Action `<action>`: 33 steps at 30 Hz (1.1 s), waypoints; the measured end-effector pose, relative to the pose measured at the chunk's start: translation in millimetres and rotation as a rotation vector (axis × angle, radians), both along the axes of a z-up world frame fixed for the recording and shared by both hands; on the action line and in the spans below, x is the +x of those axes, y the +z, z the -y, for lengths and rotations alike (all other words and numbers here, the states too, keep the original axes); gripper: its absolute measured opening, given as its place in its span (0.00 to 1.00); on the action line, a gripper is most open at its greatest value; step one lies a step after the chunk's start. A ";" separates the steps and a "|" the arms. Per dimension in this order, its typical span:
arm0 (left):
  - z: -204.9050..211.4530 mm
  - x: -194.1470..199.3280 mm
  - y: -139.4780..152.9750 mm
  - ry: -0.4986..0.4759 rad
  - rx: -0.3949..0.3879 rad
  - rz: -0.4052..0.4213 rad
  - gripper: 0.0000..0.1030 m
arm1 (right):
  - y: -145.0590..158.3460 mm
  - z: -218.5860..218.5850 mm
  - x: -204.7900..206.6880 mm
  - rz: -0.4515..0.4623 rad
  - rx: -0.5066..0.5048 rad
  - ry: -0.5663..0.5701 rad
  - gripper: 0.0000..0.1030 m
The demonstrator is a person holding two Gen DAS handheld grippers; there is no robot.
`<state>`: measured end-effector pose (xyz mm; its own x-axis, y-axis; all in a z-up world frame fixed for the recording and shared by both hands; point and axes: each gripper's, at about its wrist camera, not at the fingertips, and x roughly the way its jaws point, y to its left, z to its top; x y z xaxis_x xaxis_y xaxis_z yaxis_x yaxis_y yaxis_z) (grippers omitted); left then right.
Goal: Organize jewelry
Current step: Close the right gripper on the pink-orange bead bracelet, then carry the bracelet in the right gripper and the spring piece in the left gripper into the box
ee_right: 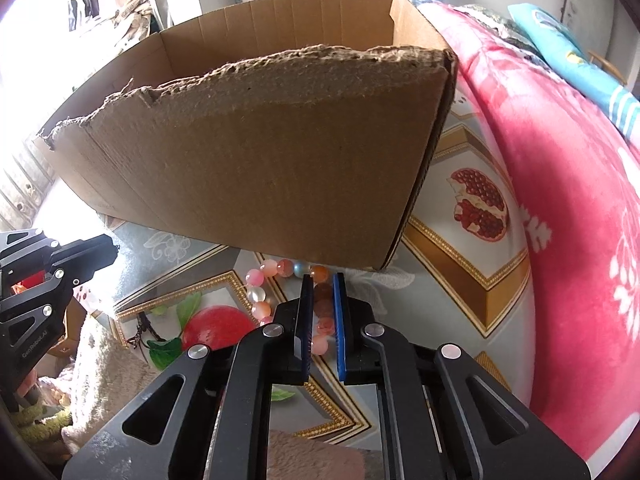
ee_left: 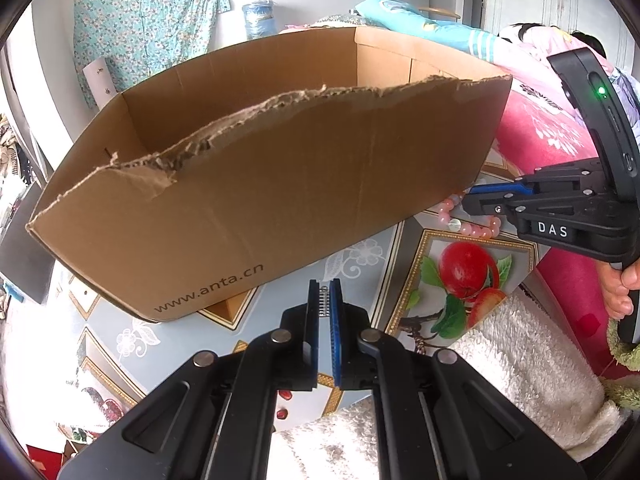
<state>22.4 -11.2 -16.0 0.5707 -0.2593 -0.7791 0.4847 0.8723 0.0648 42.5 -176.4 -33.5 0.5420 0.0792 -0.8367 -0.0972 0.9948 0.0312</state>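
Observation:
A pink and orange bead bracelet [ee_right: 264, 276] lies on the patterned tablecloth by the near right corner of an open cardboard box [ee_right: 256, 152]. My right gripper [ee_right: 322, 282] is low over it, its blue pads closed around several beads. In the left wrist view the bracelet [ee_left: 472, 226] shows under the right gripper [ee_left: 470, 196] beside the box [ee_left: 260, 184]. My left gripper [ee_left: 325, 285] is shut, with a small metal spring showing between its tips, in front of the box's printed side.
A fruit-print tablecloth [ee_left: 416, 248] covers the table. A white fluffy towel [ee_left: 520, 364] lies at the near edge. A pink floral blanket [ee_right: 560, 208] is heaped on the right. The box's front wall is torn along the top.

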 end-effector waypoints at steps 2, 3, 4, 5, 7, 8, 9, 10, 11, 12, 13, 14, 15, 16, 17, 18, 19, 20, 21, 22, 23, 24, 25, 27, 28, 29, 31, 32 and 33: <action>-1.6 -1.7 0.9 0.001 0.002 0.003 0.04 | 1.7 0.7 -2.6 0.005 0.002 -0.003 0.07; -2.0 -2.5 1.2 0.001 0.002 0.004 0.04 | 3.7 -0.3 -4.4 0.011 0.003 -0.004 0.07; -4.0 -3.5 1.9 0.001 0.002 0.006 0.04 | 5.6 -1.3 -6.2 0.017 0.001 -0.005 0.07; -4.8 -4.6 2.4 0.001 0.002 0.008 0.04 | 6.2 -2.2 -8.3 0.021 -0.003 -0.005 0.07; -5.7 -5.8 4.0 0.002 0.002 0.011 0.04 | 11.1 -4.8 -12.1 0.034 -0.012 -0.004 0.07; -6.8 -7.0 5.2 0.003 0.000 0.015 0.04 | 14.7 -6.2 -14.5 0.044 -0.017 -0.003 0.07; -7.3 -7.7 6.1 0.004 -0.002 0.017 0.04 | 18.0 -7.6 -16.7 0.052 -0.023 -0.002 0.07; -8.2 -8.8 7.7 0.004 -0.003 0.021 0.04 | 21.2 -8.8 -19.0 0.061 -0.027 0.000 0.07; -9.2 -10.5 10.0 0.004 -0.006 0.028 0.04 | 23.8 -10.4 -21.8 0.069 -0.032 0.001 0.07; -10.2 -12.4 12.7 0.005 -0.009 0.035 0.04 | 29.2 -11.6 -27.5 0.082 -0.037 0.002 0.07; -11.5 -14.2 15.8 0.004 -0.015 0.042 0.04 | 33.7 -12.9 -30.8 0.091 -0.041 0.004 0.07; -13.4 -17.1 20.9 0.001 -0.027 0.051 0.04 | 41.2 -14.5 -35.7 0.105 -0.048 0.007 0.07; -15.6 -19.7 25.9 -0.002 -0.036 0.061 0.04 | 46.6 -15.0 -39.5 0.114 -0.054 0.008 0.07; -17.4 -21.7 30.3 -0.004 -0.043 0.067 0.04 | 52.8 -16.3 -43.5 0.123 -0.060 0.010 0.07; -20.3 -25.0 37.9 -0.012 -0.059 0.075 0.04 | 62.7 -17.4 -49.0 0.138 -0.068 0.014 0.07; -23.4 -27.5 44.9 -0.020 -0.076 0.078 0.04 | 70.2 -19.9 -53.6 0.150 -0.075 0.016 0.07; -27.3 -29.7 53.5 -0.030 -0.098 0.081 0.04 | 79.4 -19.4 -56.5 0.163 -0.083 0.020 0.07; -29.3 -31.8 60.3 -0.039 -0.115 0.085 0.04 | 92.6 -20.0 -61.3 0.183 -0.092 0.026 0.07; -32.3 -32.4 68.8 -0.049 -0.134 0.089 0.04 | 100.0 -18.3 -63.3 0.196 -0.096 0.028 0.07; -36.4 -33.0 80.9 -0.061 -0.161 0.096 0.04 | 110.9 -16.3 -63.0 0.214 -0.100 0.034 0.07; -39.1 -32.5 90.1 -0.070 -0.179 0.102 0.04 | 122.4 -15.3 -62.8 0.231 -0.101 0.040 0.07; -41.8 -30.9 100.3 -0.080 -0.199 0.109 0.04 | 136.1 -14.8 -62.8 0.257 -0.101 0.047 0.07; -42.8 -29.1 107.8 -0.088 -0.211 0.116 0.04 | 149.9 -14.8 -61.1 0.283 -0.102 0.057 0.07; -43.0 -18.0 126.6 -0.109 -0.232 0.133 0.04 | 172.1 -15.6 -53.8 0.329 -0.093 0.083 0.07; -42.0 -10.9 132.5 -0.115 -0.242 0.134 0.04 | 181.6 -16.6 -48.7 0.348 -0.087 0.099 0.07; -39.1 -3.4 136.2 -0.119 -0.247 0.132 0.04 | 187.5 -17.4 -44.3 0.358 -0.083 0.112 0.07; -36.0 14.8 139.1 -0.135 -0.254 0.109 0.04 | 194.3 -16.9 -24.5 0.367 -0.069 0.140 0.07; -30.9 30.6 137.3 -0.144 -0.257 0.076 0.04 | 195.7 -16.8 -15.2 0.362 -0.056 0.153 0.07; -29.3 42.9 134.2 -0.149 -0.259 0.043 0.04 | 194.3 -16.7 -2.4 0.349 -0.036 0.171 0.07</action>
